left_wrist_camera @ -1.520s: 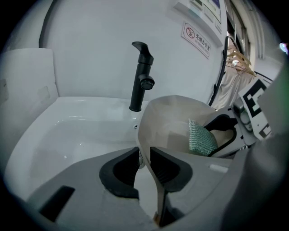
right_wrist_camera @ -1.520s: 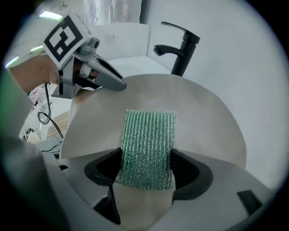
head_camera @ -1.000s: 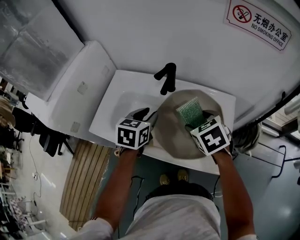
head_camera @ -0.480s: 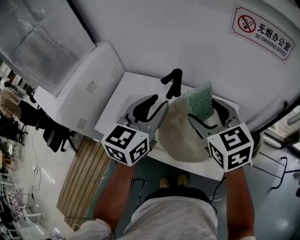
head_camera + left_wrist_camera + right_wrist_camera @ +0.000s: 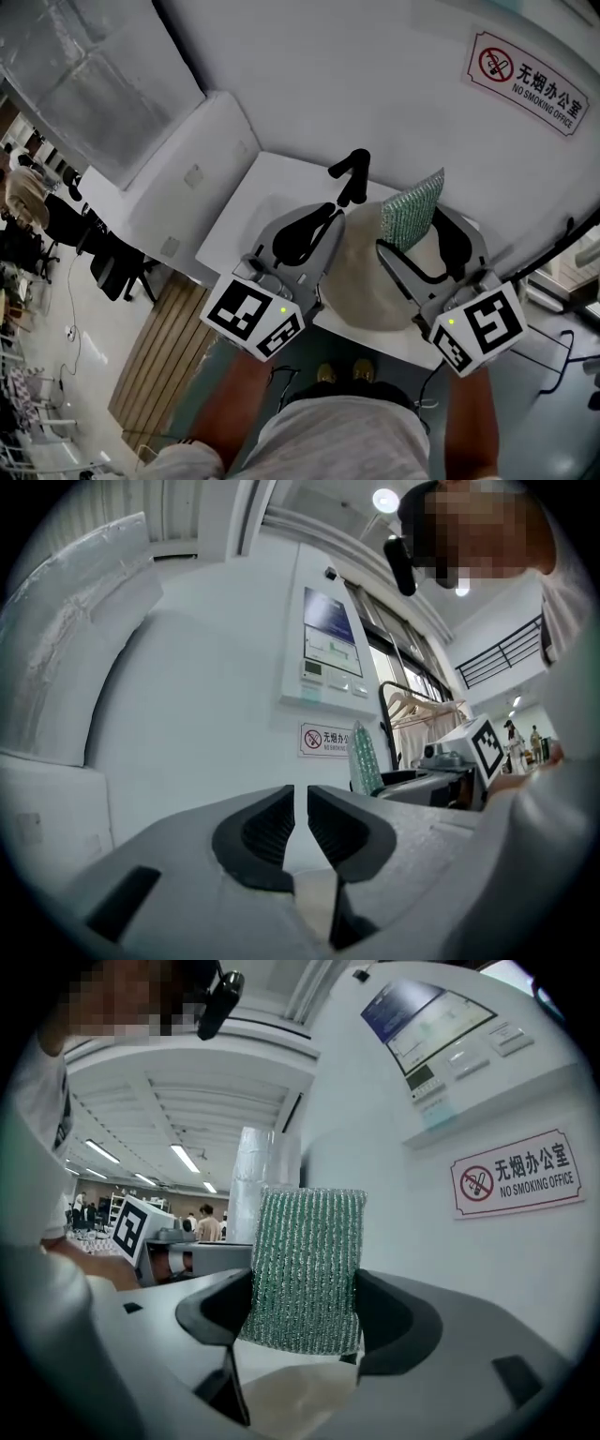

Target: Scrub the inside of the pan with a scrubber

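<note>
A beige pan lies in the white sink, below both raised grippers. My right gripper is shut on a green scrubber, which stands upright between its black pads well above the pan. In the right gripper view the scrubber fills the gap between the jaws. My left gripper hangs left of the pan, over the basin, touching nothing. Its jaws have just been closing and stand with a thin gap, nothing between them. The scrubber also shows in the left gripper view.
A black faucet rises at the back of the sink, just beyond the left jaws. A white wall with a no-smoking sign stands behind. A white counter runs off to the left of the sink.
Both grippers rose out of the sink toward the camera and tilted level. The scrubber came up off the pan. The left jaws narrowed to a thin gap.
</note>
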Action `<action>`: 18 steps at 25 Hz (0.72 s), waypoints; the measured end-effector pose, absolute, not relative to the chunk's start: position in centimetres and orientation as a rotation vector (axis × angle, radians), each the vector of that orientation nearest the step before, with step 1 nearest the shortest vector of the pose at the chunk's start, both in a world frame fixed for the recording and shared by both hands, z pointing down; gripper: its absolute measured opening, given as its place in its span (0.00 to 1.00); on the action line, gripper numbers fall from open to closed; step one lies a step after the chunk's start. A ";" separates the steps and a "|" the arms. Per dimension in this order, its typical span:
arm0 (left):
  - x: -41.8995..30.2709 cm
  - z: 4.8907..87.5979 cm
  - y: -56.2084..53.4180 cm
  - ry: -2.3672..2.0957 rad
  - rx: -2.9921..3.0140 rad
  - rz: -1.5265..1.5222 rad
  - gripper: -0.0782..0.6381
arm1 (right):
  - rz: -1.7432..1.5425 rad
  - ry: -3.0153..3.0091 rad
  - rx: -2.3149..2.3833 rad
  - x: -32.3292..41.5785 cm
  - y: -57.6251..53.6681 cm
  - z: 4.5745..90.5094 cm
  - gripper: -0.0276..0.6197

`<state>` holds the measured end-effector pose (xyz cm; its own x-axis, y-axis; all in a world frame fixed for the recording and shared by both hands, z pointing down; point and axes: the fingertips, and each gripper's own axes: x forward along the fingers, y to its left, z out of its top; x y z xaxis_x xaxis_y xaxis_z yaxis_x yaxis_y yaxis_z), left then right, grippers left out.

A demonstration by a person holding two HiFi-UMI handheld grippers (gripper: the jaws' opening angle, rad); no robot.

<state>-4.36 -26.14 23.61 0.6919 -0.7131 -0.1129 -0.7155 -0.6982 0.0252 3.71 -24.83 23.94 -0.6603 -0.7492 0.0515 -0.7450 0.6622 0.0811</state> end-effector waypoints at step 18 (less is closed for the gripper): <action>-4.5 22.8 -22.5 1.176 -2.816 0.305 0.13 | -0.180 -3.012 1.203 1.9 -21.4 23.2 0.57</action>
